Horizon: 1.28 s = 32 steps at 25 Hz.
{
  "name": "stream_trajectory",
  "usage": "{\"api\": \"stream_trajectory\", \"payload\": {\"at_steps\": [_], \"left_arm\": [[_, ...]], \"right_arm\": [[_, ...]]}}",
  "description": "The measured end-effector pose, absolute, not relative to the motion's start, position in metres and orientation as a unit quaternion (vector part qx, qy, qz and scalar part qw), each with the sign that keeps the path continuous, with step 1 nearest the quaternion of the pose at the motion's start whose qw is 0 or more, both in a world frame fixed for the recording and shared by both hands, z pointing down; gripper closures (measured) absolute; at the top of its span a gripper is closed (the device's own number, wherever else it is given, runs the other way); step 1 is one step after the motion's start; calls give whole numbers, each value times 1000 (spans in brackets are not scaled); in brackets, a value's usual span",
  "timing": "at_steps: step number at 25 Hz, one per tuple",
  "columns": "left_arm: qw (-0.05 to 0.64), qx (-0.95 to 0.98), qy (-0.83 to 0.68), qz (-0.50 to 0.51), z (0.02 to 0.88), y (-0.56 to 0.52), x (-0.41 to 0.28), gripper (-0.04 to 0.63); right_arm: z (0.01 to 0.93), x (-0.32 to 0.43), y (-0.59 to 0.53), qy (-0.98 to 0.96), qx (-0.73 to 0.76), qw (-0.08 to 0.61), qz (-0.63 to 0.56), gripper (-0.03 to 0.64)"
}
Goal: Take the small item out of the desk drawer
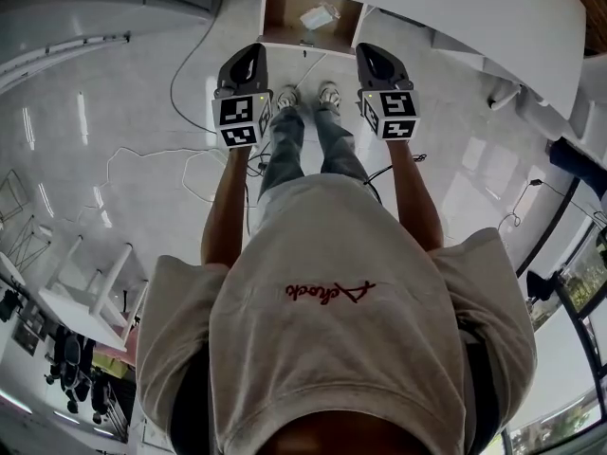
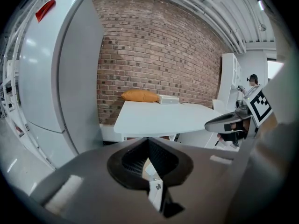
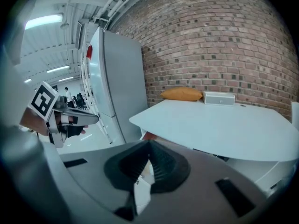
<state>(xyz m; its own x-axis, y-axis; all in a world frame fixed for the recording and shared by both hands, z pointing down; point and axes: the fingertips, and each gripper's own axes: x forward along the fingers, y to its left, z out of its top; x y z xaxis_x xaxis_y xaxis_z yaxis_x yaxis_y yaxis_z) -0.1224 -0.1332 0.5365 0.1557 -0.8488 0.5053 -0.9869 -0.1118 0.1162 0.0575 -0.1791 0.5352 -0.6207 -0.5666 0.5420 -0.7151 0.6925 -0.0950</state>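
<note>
Open drawer (image 1: pixel 281 25) at 12 o'clock, under the white worktop (image 1: pixel 455 8), holds the small white item (image 1: pixel 320 14). It is probably light and crushable, so pinch its middle. Left claw (image 1: pixel 248 53) and right claw (image 1: pixel 376 55) are closed and empty.

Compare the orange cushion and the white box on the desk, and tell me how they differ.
Colour: the cushion is orange, the box is white. Shape: the cushion is soft and rounded, the box flat-sided with straight edges. Width: the cushion looks wider than the box. Shared: both sit side by side at the far edge of the desk, by the brick wall.
</note>
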Motion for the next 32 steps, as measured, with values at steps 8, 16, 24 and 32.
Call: {"api": "stream_trajectory", "payload": {"at_steps": [8, 16, 24, 32], "left_arm": [[252, 719, -626, 169, 580, -119, -117, 586], [263, 717, -623, 168, 600, -120, -110, 586], [267, 719, -622, 159, 617, -131, -106, 586], [275, 718, -620, 157, 648, -137, -104, 586]], "right_arm": [[578, 58, -166, -881, 347, 267, 178, 604], [602, 56, -156, -881, 331, 281, 190, 604], [618, 49, -166, -885, 325, 275, 187, 604], [646, 41, -176, -888, 321, 274, 184, 604]]}}
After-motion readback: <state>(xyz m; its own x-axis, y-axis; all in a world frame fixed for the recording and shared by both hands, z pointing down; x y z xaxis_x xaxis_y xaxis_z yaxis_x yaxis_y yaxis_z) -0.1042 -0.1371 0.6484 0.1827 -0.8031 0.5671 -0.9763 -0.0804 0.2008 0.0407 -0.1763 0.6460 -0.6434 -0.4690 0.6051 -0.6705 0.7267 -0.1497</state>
